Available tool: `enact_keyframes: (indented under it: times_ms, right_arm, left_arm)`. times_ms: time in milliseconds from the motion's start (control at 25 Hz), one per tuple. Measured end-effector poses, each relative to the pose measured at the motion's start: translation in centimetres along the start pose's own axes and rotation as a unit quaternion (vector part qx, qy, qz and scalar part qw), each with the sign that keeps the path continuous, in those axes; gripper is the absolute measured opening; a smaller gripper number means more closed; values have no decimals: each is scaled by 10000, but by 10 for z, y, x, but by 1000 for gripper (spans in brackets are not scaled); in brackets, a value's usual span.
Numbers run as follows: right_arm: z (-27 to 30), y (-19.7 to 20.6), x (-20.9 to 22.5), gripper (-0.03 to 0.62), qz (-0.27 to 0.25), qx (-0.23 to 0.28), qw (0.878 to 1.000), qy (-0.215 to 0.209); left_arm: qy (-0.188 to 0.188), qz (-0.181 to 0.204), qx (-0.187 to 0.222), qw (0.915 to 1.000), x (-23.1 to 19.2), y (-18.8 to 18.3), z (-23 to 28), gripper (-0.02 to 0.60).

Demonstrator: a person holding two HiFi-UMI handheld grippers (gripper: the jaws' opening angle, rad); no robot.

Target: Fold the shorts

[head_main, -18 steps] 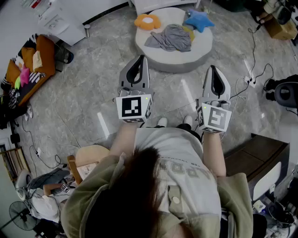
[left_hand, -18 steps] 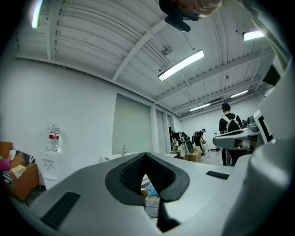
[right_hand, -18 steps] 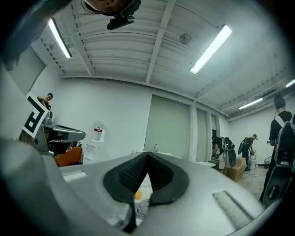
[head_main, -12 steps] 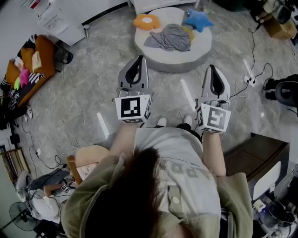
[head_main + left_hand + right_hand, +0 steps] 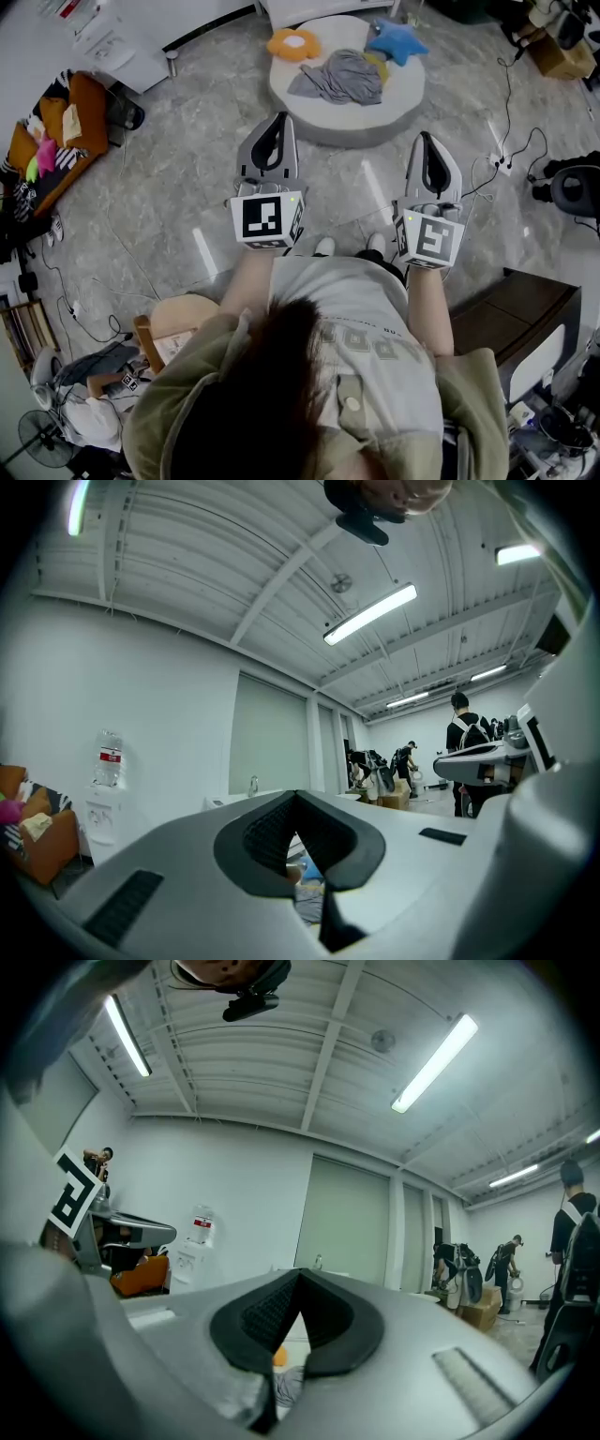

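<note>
Shorts (image 5: 342, 77), grey, crumpled in a loose heap on round white platform (image 5: 384, 117) at top of head view, platform standing on pale marbled floor (image 5: 169, 187). Orange flower cushion (image 5: 297, 43) just beside the heap on its left. Blue star cushion (image 5: 398, 39) at its right, touching or nearly so; cannot tell which.

Out in front of the person, left gripper (image 5: 279, 120) held level, jaws pressed together, nothing between them. Alongside it, right gripper (image 5: 427, 139), likewise closed and empty. Marker cube (image 5: 267, 217) at rear of left gripper, facing up toward head camera.

Both tips aimed toward the platform, appearing just short of its near rim in head view. Shorts well apart from either gripper, lying farther on and between the two lines of aim, somewhat nearer the left.

Left gripper view: sliver of grey cloth and a bit of blue, seen low through the notch behind the closed tips, far off. Right gripper view: same grey cloth, plus a spot of orange, through its notch.
</note>
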State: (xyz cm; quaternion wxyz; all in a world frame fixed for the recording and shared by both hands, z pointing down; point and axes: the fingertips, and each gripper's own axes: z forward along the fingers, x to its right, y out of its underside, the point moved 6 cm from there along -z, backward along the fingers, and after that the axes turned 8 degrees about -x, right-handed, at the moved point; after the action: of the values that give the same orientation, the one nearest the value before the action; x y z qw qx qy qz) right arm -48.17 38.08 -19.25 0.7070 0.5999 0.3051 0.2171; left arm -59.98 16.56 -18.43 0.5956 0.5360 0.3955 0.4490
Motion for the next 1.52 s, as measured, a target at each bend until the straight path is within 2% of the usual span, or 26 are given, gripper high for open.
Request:
enact_keyframes:
  times_ms: [160,360,400,480,520,560,640,800,1120,1520]
  right_arm:
    - [2,0,-4,-2,45,2,10000,-33]
    - [14,-2,0,0,644,79,9974,-305]
    - [17,-2,1,75,719,85,9966,-398]
    - [23,-2,3,181,761,98,9957,-525]
    - [26,-2,4,241,726,97,9957,-560]
    - [28,-1,4,257,682,86,9959,-587]
    - [30,0,5,258,624,53,9961,-627]
    - [40,3,15,258,604,44,9960,-653]
    - [87,18,57,258,636,-38,9945,-826]
    - [182,30,134,258,568,-181,9891,-1349]
  left_arm:
    - [-34,-27,-16,10000,-7,0,-3,9]
    - [-16,-124,-163,9998,-19,0,-1,12]
    - [33,-140,-177,9997,-20,-1,-1,18]
    - [142,-191,-165,9996,-21,-1,2,141]
    - [179,-217,-152,9995,-22,-1,4,175]
    - [210,-233,-150,9994,-22,-1,5,206]
    - [269,-237,-179,9992,-21,1,7,267]
    - [303,-201,-282,9989,-17,5,17,302]
    - [87,-134,-563,9983,0,17,60,313]
    - [-371,-134,-828,9958,35,13,162,318]
